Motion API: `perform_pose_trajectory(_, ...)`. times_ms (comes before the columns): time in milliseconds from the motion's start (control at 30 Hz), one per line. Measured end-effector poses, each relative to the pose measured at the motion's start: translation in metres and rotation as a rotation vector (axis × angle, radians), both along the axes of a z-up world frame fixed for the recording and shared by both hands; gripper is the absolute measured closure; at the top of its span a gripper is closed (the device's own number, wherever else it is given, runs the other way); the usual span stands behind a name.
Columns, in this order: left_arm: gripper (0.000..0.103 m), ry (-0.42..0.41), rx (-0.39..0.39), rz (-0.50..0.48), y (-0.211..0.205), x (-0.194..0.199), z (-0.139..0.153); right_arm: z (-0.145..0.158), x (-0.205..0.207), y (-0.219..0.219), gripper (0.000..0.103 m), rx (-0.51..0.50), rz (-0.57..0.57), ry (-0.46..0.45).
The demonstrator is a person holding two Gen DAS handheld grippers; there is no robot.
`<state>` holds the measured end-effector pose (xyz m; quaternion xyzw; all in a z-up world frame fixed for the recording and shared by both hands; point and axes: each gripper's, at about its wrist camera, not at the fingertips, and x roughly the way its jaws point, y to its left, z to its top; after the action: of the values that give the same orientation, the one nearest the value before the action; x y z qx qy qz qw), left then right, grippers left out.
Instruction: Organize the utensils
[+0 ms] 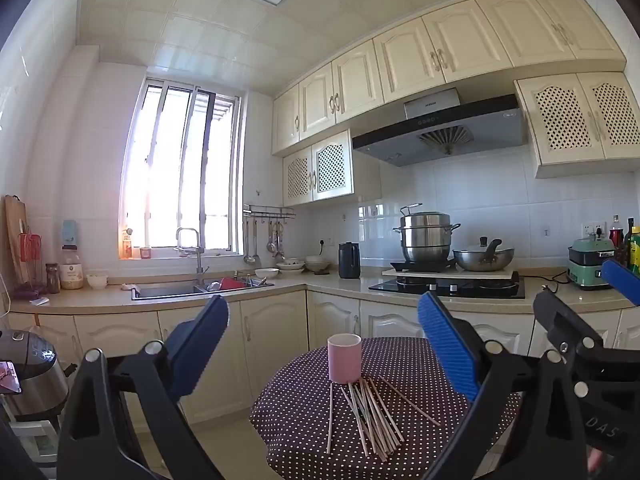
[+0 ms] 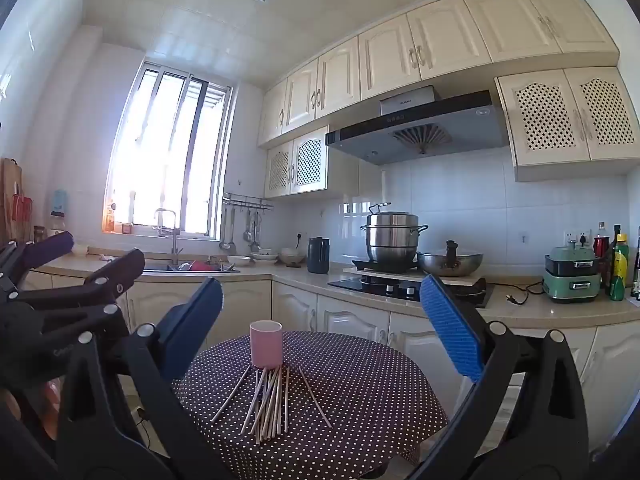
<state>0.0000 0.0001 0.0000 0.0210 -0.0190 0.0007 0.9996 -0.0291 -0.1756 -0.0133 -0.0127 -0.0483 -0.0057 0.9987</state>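
The round bench [image 1: 420, 364] in its dotted cloth fills the lower centre of both views. The left gripper [image 1: 324, 344] and right gripper [image 2: 320, 320] hover before it, jaws released and grasping nothing. A pink cup [image 1: 345, 358] stands upright mid-frame, probably the holder. Chopsticks [image 1: 368, 416] lie fanned just below it, awaiting collection.

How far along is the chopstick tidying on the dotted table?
Nothing looks done: the chopsticks all lie scattered in front of the pink cup. Nothing is in hand: the left gripper and right gripper are open, short of the table. Every chopstick is left.
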Motion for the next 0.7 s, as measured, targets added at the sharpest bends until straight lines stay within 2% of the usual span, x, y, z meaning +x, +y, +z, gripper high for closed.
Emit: perform_pose_trajectory(700,0.009,0.001,0.001,-0.002,-0.0001,-0.0006,0.0007,-0.005,0.0004,0.0031,0.006,0.003,0.006,0.008)
